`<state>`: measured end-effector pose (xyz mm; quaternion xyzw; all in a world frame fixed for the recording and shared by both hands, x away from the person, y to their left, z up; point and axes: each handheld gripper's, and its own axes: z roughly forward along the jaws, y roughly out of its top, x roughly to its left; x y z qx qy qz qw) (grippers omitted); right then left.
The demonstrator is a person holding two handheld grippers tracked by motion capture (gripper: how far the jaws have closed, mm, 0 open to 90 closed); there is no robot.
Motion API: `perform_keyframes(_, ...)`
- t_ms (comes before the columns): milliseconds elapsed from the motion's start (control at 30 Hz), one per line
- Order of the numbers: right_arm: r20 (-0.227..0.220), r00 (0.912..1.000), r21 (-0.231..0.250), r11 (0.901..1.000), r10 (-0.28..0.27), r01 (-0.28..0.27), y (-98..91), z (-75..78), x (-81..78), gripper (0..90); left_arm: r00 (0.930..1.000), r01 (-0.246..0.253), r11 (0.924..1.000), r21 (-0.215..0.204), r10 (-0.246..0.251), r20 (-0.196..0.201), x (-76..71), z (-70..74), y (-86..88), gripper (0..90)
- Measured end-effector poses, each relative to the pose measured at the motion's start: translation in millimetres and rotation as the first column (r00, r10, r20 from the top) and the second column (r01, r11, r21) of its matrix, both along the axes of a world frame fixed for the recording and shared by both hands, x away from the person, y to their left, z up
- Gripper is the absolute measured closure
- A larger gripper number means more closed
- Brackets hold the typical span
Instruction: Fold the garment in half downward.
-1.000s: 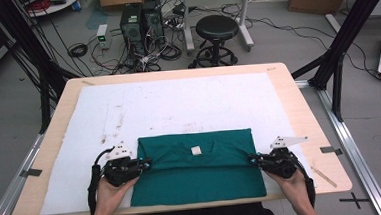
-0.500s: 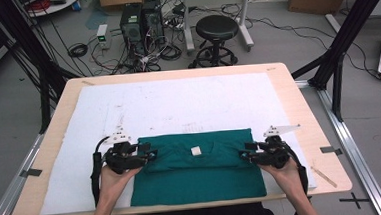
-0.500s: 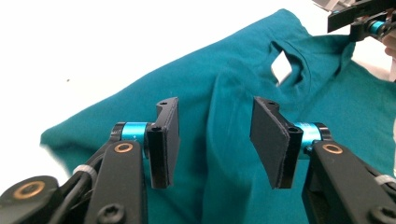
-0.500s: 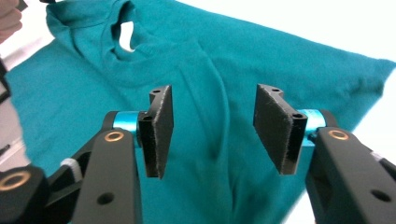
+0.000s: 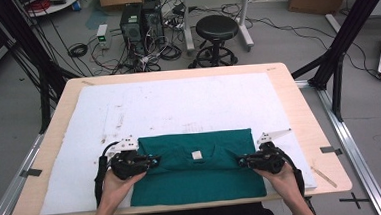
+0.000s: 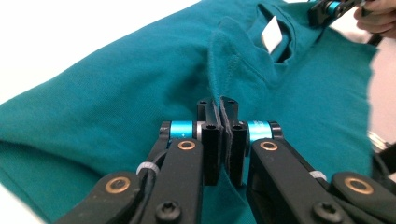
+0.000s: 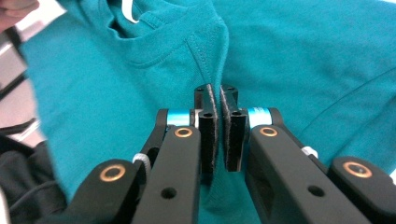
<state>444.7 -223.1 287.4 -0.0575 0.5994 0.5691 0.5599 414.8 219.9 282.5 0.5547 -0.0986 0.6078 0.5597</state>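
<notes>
Nearest edge of the table: two forearms come in from the bottom of the high view, one gripper in each hand, both parked on the teal t-shirt (image 5: 202,174).
Left gripper (image 5: 151,161): sits on the shirt's left side, around the shoulder area, pointing inward. Jaws have just been closing and are now pinched together on a raised ridge of the teal fabric, pretty clear in the left gripper view (image 6: 219,109), where the cloth runs up between the pads.
Right gripper (image 5: 243,161): mirror image on the shirt's right side, pointing inward too. Jaws have just been closing as well, and they're clamped on a fold of fabric right by the shoulder seam, as the right gripper view (image 7: 216,100) shows.
T-shirt: lies folded into a rough rectangle on the near half of the white mat (image 5: 178,108), neckline facing up, between the two grippers. Its front edge reaches about to the mat's near edge.
Neck label (image 5: 197,155): small white tag inside the collar, about midway between the grippers.
Mat: covers most of the wooden table (image 5: 58,105), with some faint scuffs on its left part.
Far side: black round stool (image 5: 216,28) on the floor past the table, plus computer towers (image 5: 140,20) and a mess of cables beside them.
</notes>
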Motion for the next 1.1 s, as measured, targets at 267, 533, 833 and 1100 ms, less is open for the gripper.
perform_keyframes(267,0.022,0.9996,-0.037,0.9991,0.019,-0.018,-4.4,-23.5,-2.5,88.4,0.9999,0.016,0.9992,0.036,-0.016,-0.006,3.5,-31.6,8.4,88.3)
perform_keyframes(533,0.007,1.0000,-0.056,0.9984,-0.007,0.007,-5.3,-42.5,8.7,88.2,0.9999,-0.005,0.9981,0.061,0.006,-0.012,11.9,-54.6,7.4,88.3)
perform_keyframes(833,0.018,0.9926,-0.001,0.9927,0.120,-0.120,-17.0,-37.7,-5.4,64.2,0.9936,0.110,0.9938,0.018,-0.110,0.025,-5.0,-48.7,16.7,61.6)
perform_keyframes(1100,0.045,0.9973,0.033,0.9977,0.058,-0.060,11.4,-17.7,-6.9,60.9,0.9981,-0.004,0.9987,-0.050,0.007,0.062,-0.7,-26.6,-18.4,60.8)
